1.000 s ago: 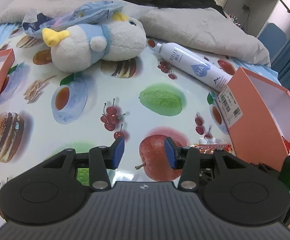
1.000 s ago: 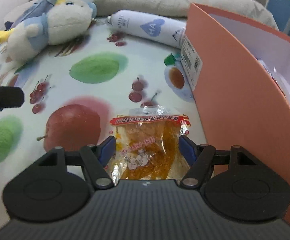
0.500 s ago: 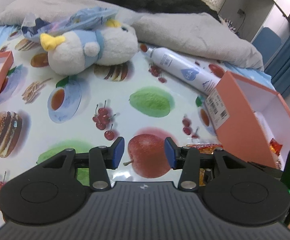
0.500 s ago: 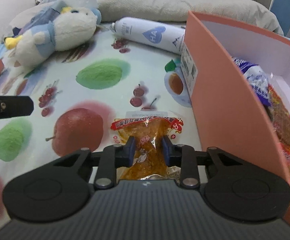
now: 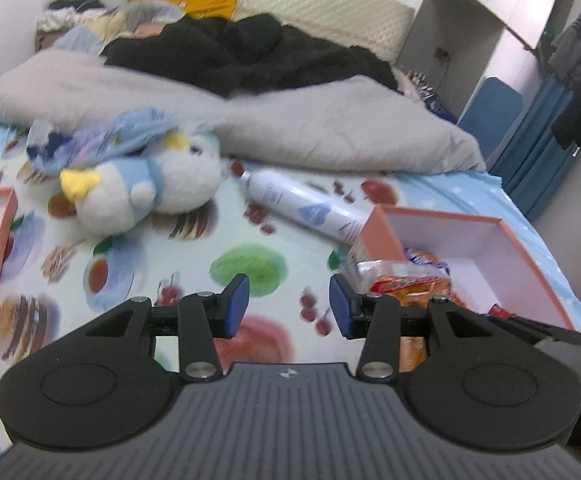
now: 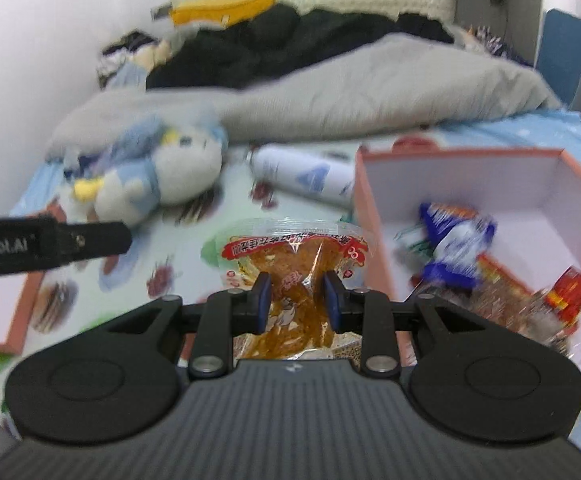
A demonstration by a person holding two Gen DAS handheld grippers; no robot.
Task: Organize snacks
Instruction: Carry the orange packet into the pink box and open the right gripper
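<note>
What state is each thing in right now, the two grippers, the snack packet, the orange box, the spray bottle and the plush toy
Right gripper: shut on the snack packet.
Snack packet: sealed, pinched at the middle, held off the cloth.
Left gripper: open, nothing between its pads.
Orange box: open-topped, several wrapped snacks inside.
Spray bottle: lying on its side beside the box.
Plush toy: lying on its side.

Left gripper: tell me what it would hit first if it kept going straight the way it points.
Probably the printed bedsheet. The left gripper is open and empty, angled down at a bare patch near the green fruit print. The spray bottle lies farther back, though depth is unclear.
</note>
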